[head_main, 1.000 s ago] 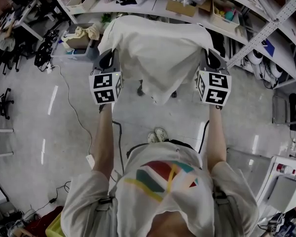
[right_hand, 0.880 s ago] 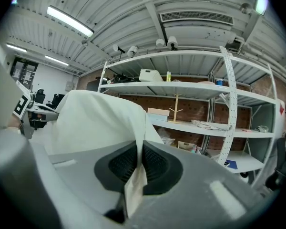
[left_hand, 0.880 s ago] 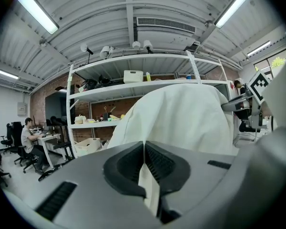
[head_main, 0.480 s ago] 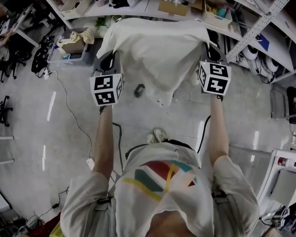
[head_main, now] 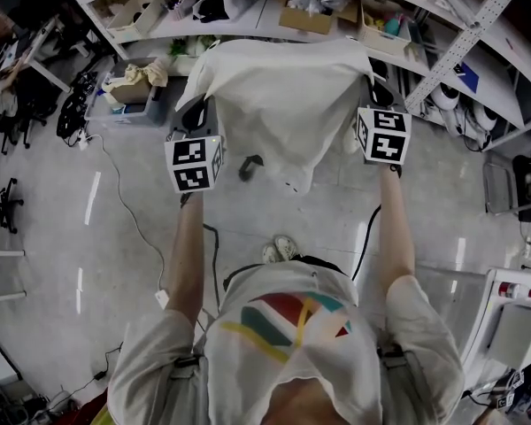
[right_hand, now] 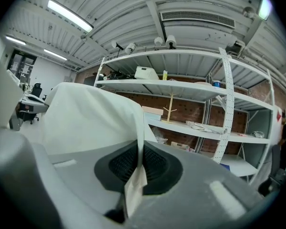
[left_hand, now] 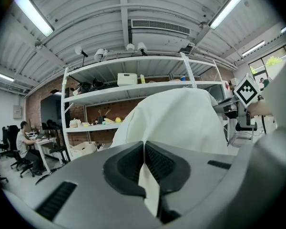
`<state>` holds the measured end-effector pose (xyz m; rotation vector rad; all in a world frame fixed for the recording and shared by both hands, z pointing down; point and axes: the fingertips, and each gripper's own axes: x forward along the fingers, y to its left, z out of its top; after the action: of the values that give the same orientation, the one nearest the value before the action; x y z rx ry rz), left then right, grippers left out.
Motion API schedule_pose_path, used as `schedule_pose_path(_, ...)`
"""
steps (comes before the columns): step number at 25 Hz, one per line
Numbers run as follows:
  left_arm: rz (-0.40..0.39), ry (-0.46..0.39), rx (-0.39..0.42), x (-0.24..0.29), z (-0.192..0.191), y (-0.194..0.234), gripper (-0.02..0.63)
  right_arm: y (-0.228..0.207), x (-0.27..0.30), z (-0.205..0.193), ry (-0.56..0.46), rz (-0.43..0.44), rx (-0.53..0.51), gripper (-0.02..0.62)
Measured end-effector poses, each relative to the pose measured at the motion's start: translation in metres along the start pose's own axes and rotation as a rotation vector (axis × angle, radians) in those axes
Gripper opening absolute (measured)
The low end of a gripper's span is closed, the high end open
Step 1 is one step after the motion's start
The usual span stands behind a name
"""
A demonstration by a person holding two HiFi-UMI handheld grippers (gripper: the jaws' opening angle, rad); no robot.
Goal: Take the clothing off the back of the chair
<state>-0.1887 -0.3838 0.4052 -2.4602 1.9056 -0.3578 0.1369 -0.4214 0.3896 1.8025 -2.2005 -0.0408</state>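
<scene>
Status, remote op. Floor and shelves form the backdrop; nothing there affects the job.

Garment: white, held up in the air in front of the operator and spread wide btwn the two grippers. Top edge is roughly level, the middle sags to a point above the floor. It touches no support that I can see.

Chair: I cannot make one out. The garment hides whatever is directly under it. A small dark item shows at the hem, unidentified.

L gripper: jaws closed tight on a fold of the garment's left edge, fabric pinched btwn the ribbed pads, a tail of it hanging out below.

R gripper: same condition, jaws clamped on the right edge, a thin strip of fabric trapped btwn the pads.

Assessment: both grips look secure and balanced. Lift appears done, garment seemingly free of the chair back, though I can't confirm clearance w/o seeing the chair. Remaining, in my judgement: carry it clear and set it down somewhere.
</scene>
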Motion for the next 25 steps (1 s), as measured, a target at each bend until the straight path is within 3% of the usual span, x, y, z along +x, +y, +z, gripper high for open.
schedule_pose_path(16,0.066,-0.055,0.033,-0.010,0.023,0.007,0.014,-0.004,-0.007,0.007,-0.016,-0.005,-0.040,0.008)
schedule_pose_path(25,0.107,-0.178,0.092,-0.017,0.086,0.016,0.014,-0.021,-0.021,0.046,-0.120,-0.056,-0.060,0.008)
